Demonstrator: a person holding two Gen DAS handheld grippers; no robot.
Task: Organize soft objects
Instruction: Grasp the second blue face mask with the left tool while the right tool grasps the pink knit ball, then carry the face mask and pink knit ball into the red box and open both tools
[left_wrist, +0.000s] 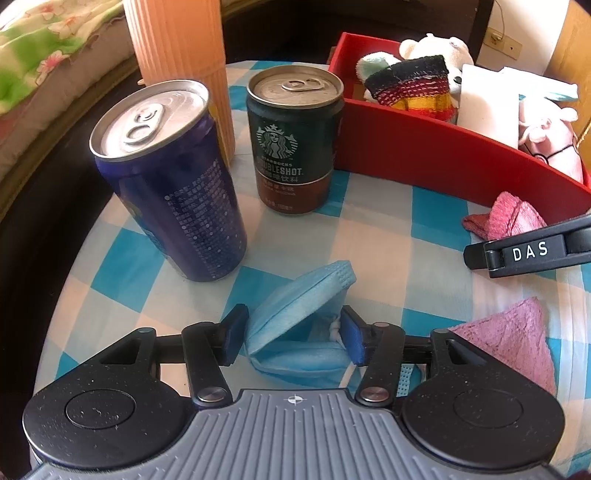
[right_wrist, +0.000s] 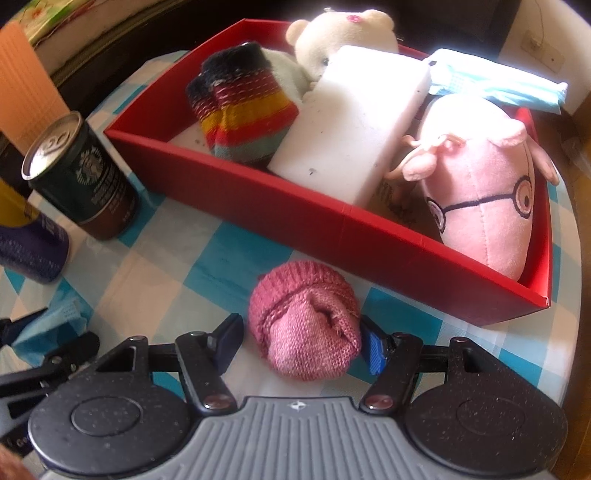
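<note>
A folded blue face mask (left_wrist: 295, 321) lies bunched on the checked tablecloth, and my left gripper (left_wrist: 293, 336) is shut on it, a pad against each side. In the right wrist view a rolled pink knitted sock (right_wrist: 306, 328) sits just in front of the red box (right_wrist: 295, 221). My right gripper (right_wrist: 301, 339) is shut on the sock; the right pad presses it and the left pad sits at its edge. One finger of the right gripper (left_wrist: 524, 254) shows in the left wrist view, with the pink sock (left_wrist: 502, 218) behind it.
The red box holds a striped sock (right_wrist: 243, 110), a white foam block (right_wrist: 354, 122), a pink plush (right_wrist: 480, 192), a white plush (right_wrist: 340, 29) and face masks (right_wrist: 498, 85). A blue can (left_wrist: 173, 177), a Starbucks can (left_wrist: 295, 147) and an orange ribbed cylinder (left_wrist: 181, 55) stand left. A pink cloth (left_wrist: 509, 339) lies near the right.
</note>
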